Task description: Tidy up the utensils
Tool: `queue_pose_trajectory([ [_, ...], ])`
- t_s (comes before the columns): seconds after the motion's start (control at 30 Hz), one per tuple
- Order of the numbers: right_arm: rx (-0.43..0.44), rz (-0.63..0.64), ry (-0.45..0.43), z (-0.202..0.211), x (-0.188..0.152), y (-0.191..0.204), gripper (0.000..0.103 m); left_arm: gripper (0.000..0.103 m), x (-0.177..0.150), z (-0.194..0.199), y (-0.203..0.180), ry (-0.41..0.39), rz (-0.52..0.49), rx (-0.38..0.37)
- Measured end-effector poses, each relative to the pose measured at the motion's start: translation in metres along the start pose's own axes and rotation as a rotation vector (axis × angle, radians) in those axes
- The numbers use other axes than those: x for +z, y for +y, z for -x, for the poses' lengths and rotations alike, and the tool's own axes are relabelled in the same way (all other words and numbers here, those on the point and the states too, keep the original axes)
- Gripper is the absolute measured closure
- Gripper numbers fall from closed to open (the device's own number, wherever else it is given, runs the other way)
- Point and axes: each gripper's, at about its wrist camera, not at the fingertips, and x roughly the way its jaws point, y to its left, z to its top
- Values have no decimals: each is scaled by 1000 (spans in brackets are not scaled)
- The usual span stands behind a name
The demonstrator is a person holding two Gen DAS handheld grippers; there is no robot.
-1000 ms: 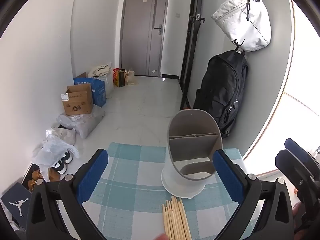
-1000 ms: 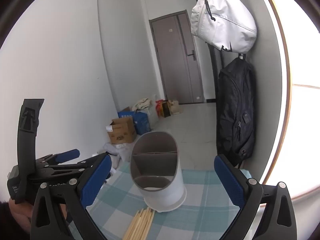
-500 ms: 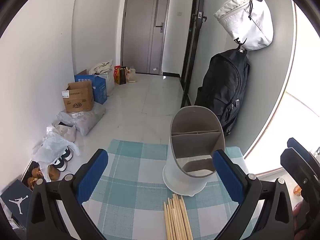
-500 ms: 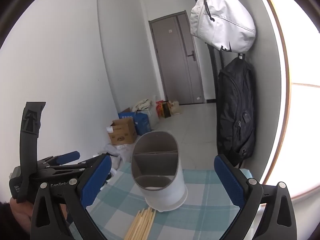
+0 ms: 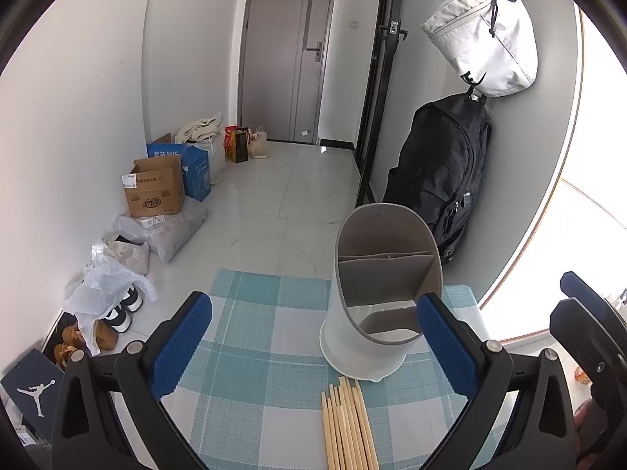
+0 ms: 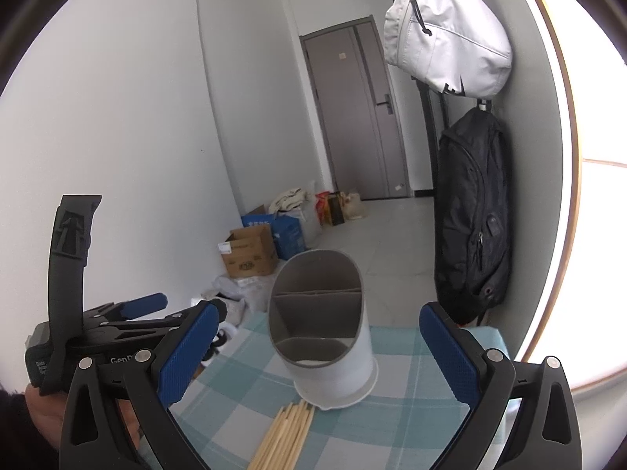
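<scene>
My left gripper and right gripper hang above a checked cloth, jaws wide and holding nothing. At lower centre of both views lies a bundle of wooden chopsticks, its far ends just beside the base of a white divided utensil holder, which stands upright between the blue pads. Behind it, at right, a black backpack hangs under a white bag; cardboard boxes and shoes line the left wall.
</scene>
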Motion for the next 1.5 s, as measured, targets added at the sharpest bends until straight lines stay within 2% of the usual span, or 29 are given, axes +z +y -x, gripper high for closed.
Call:
queue_pose_trajectory([
  [0.53,-3,44,-4,0,1,7,0,1,0,0,0,-3,11,6],
  [1.5,-7,52,-10,1,0,9,0,1,-2,-5,-3,19,8,15],
])
